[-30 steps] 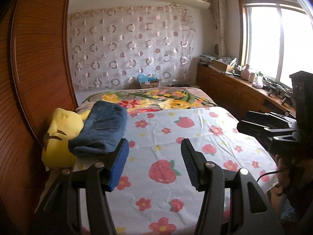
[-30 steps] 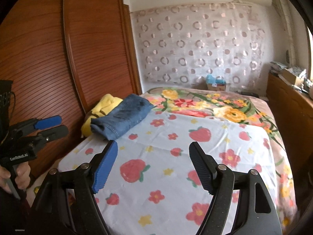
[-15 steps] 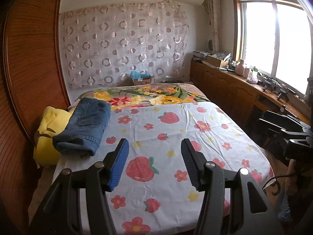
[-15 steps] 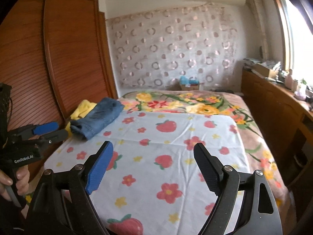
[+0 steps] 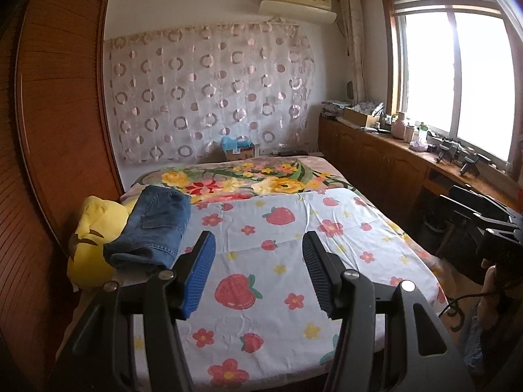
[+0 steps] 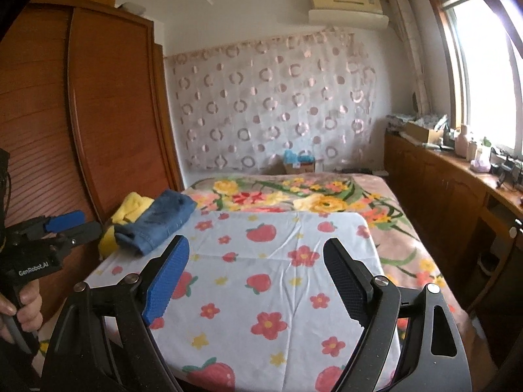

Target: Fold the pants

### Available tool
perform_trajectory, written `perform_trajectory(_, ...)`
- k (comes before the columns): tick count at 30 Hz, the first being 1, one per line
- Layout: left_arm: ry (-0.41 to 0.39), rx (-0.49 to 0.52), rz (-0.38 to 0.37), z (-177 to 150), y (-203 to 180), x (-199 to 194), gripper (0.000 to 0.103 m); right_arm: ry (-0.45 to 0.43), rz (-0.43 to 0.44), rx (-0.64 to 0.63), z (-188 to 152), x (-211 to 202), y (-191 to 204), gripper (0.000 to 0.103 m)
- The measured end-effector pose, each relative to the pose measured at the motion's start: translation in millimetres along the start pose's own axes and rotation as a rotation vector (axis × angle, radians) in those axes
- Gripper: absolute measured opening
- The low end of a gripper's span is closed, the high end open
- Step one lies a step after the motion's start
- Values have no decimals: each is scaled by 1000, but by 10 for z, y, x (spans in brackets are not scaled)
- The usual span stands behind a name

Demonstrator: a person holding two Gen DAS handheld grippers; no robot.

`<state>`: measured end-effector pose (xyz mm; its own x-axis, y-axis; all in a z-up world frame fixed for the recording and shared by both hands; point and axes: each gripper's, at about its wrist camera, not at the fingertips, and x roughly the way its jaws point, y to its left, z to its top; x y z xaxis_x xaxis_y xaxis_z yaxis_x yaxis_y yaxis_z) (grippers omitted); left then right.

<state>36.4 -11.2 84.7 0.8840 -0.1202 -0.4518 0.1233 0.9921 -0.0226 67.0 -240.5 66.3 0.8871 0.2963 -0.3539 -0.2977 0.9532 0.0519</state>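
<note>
Nearest the left wrist camera, the left gripper [image 5: 258,261] stands with its blue-padded fingers [image 5: 199,274] parted and nothing between them; its jaws hang over the near part of the bed, touching no cloth. In the right wrist view the right gripper [image 6: 256,264] has its jaws spread wider, having just been opening, and the gap holds only air above the sheet; at the left edge of that view a hand [image 6: 23,303] grips the handle of the left gripper. Below both tools lies the strawberry sheet [image 5: 278,261], pale blue with red berries and small flowers, spread flat over the near half of the bed with a few light creases; beyond it the floral blanket [image 5: 235,183] covers the far half. The folded jeans [image 5: 153,228] lie at the left edge of the bed, well apart from both grippers, one end resting on the sheet and the left side lying against a yellow plush [image 5: 91,238] that sits between the jeans and the wooden wardrobe [image 5: 59,114]. Farther back a cardboard box [image 5: 238,152] stands behind the bed, in front of the circle-patterned curtain [image 5: 209,94]; along the right wall runs a wooden cabinet [image 5: 376,156] with clutter on top, under the bright window [image 5: 454,78]; an air conditioner [image 5: 297,3] hangs high on the far wall.
</note>
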Motion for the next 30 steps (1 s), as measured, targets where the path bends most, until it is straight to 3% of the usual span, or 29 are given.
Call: perform_trajectory(30, -13, -27, 25, -22, 69, -40, 55, -20, -11, -25, 8, -46, 108, 86)
